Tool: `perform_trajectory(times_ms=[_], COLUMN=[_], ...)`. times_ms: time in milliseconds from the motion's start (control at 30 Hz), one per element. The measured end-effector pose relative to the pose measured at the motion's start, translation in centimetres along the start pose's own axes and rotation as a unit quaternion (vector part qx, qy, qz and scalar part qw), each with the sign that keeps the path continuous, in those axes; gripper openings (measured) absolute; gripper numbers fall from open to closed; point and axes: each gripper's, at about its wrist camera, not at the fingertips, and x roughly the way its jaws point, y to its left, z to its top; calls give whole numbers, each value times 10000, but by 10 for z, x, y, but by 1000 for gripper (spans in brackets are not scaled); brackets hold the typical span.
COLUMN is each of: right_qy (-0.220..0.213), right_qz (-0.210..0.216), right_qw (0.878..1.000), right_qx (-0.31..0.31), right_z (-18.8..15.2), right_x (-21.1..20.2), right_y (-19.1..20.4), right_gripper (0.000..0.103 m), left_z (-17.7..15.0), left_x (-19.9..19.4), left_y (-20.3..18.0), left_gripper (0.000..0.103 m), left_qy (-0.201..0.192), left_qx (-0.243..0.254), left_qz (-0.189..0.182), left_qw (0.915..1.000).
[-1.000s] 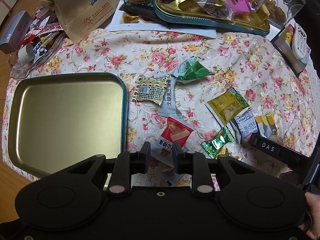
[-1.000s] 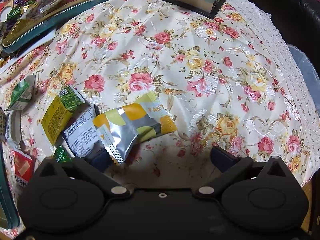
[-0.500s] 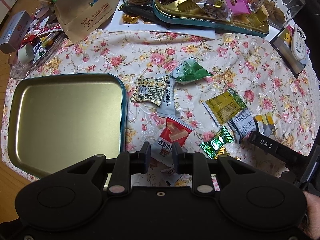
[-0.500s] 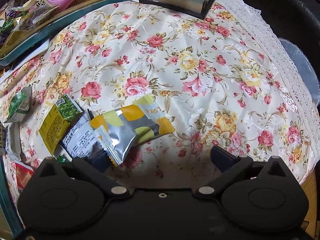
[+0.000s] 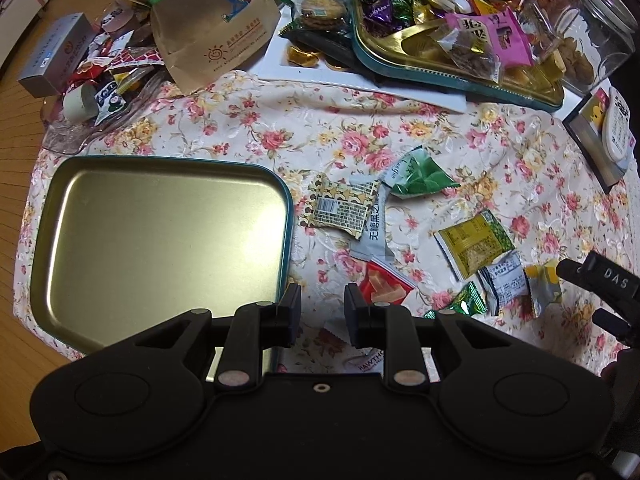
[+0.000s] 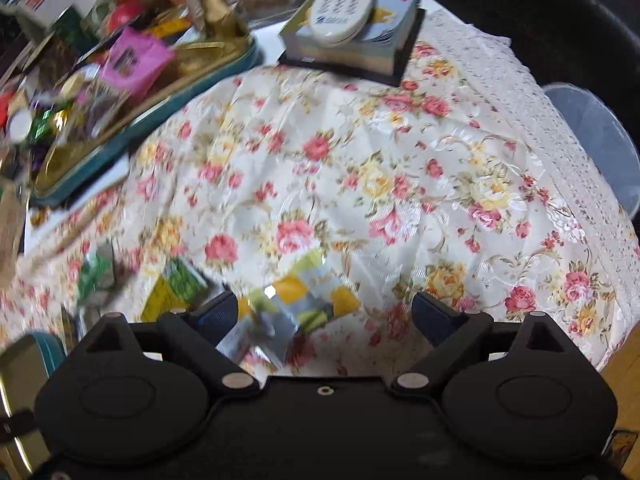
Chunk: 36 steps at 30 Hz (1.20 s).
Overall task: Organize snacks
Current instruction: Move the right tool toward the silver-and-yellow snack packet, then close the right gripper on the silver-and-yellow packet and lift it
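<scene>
An empty gold tin tray (image 5: 160,240) with a teal rim lies at the left. Several snack packets lie loose on the floral cloth: a red one (image 5: 384,288), a patterned yellow one (image 5: 340,208), a green one (image 5: 420,176), an olive-yellow one (image 5: 476,244), and a silver-and-yellow one (image 5: 542,288). My left gripper (image 5: 322,314) hovers near the tray's right corner, its jaws a narrow gap apart and empty. My right gripper (image 6: 324,314) is open wide over the silver-and-yellow packet (image 6: 280,312), which lies between its fingers; its finger also shows in the left wrist view (image 5: 600,280).
A second tin tray (image 5: 460,60) full of sweets stands at the back, with jars, a paper bag (image 5: 216,20) and boxes around it. A remote (image 6: 344,4) rests on a book (image 6: 360,44) at the far right. The cloth's lace edge (image 6: 580,184) falls off at the right.
The right gripper has tilted up and pulled back, still open, so more of the far table shows and the view is blurred. The left gripper has barely moved.
</scene>
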Motion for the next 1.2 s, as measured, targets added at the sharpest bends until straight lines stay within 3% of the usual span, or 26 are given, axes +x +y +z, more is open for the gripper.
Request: perform_trajectory(times_ms=[167,400,733,933,1100,1200], right_qy=[321,710,720,452,196,86], right_qz=[88,-94,-12,-362,-560,-537], right_qw=[9984,9952,9903,9959,9982,9985], right_qx=[460,667,1190,688,1,-96], right_z=[4,-3,1,3,-4,-6], right_x=[12,30,46,49,48,46], right_y=[2,9,12,31,50,53], right_gripper=[97,81,83,79,58,53], left_z=[-1,-4,-8,-11,-10,-9], left_x=[0,-1,0,-4,-4,-4], left_y=[-1,-1,-6,-4,0,1], left_gripper=[33,33,33,33,33,33], left_qy=[32,25,20,-27,-34,-23], left_qx=[49,59,176,249,186,175], left_qz=[-36,-37,5,-22,-26,-36], left_qw=[10000,10000,9998,9997,9998,9998])
